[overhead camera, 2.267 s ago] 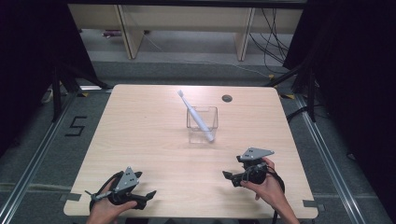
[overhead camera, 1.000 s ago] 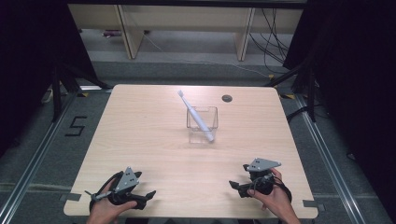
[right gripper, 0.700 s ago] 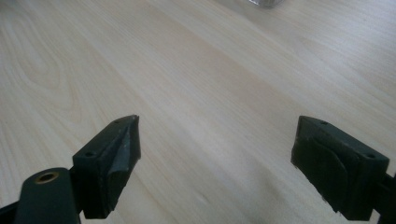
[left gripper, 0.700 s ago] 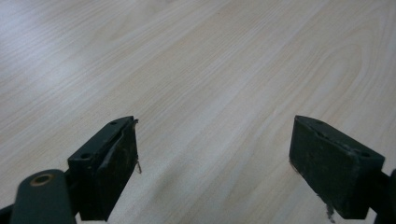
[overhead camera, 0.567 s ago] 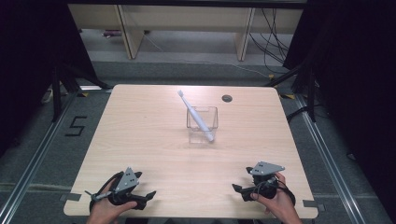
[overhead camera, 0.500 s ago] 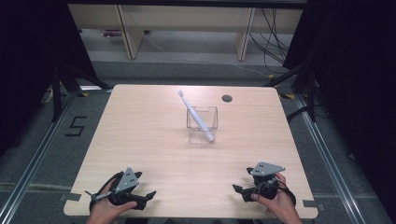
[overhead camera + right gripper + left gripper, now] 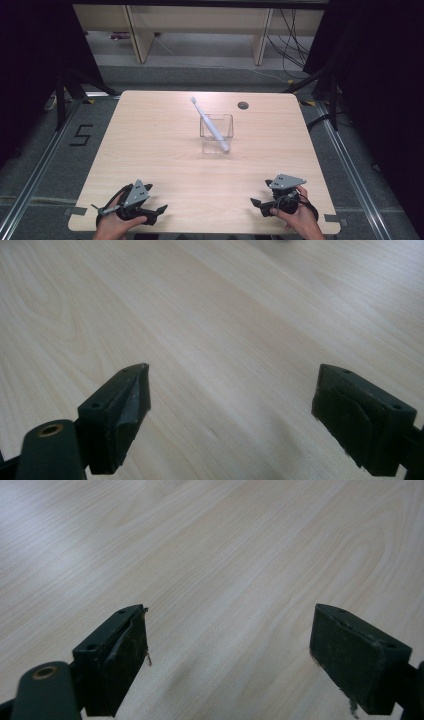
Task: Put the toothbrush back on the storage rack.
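At the near edge of the light wooden bench (image 7: 160,145), the person's left hand (image 7: 117,225) rests low on the surface near the left corner, holding the left gripper (image 7: 159,210) with its grey three-cornered plate on top and its jaws pointing right along the bench. In the left gripper view its two black jaws stand wide apart over bare wood grain, with nothing between them. Near the right corner, the right hand (image 7: 299,217) holds the right gripper (image 7: 256,206), which points left, toward the other; in the right gripper view its jaws are likewise spread wide over the bare bench.

Farther off, just past the middle of the bench and well apart from both grippers, stands a small clear square container (image 7: 217,134). A white toothbrush (image 7: 210,125) lies slanted across it: its thicker handle end is low at the container's near right side, and its long axis rises toward the far left, the slim head sticking out above the far rim.

Beyond that, near the far edge, is a small round dark cable hole (image 7: 243,105). On the floor left of the bench is a marking that reads "5" (image 7: 81,135).
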The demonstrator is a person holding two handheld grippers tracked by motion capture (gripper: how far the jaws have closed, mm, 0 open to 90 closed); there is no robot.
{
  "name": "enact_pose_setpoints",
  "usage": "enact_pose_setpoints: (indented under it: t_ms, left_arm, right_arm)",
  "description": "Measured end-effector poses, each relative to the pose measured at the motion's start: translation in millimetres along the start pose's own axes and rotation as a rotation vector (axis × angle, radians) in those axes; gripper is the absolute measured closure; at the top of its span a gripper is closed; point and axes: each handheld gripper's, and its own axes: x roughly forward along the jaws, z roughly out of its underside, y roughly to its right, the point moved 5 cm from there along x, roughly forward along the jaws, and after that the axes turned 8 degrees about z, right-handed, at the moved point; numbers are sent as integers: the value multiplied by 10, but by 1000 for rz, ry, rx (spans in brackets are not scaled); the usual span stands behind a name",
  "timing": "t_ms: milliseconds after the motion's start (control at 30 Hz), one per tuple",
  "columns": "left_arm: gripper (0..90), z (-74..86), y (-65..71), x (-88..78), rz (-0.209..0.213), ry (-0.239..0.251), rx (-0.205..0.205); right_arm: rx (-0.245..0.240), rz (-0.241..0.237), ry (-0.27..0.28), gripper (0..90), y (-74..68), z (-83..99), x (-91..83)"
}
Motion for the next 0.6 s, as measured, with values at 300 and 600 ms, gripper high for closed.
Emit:
enact_pose_setpoints:
  t_ms: [300,600]
  left_arm:
    - [149,0,2,-1,-2,-1,1]
    - [149,1,-1,-4,-4,-2,4]
  right_arm:
    - [-3,3,0,162,-2,-1,2]
    - [-3,-11,-6,162,-15,3,11]
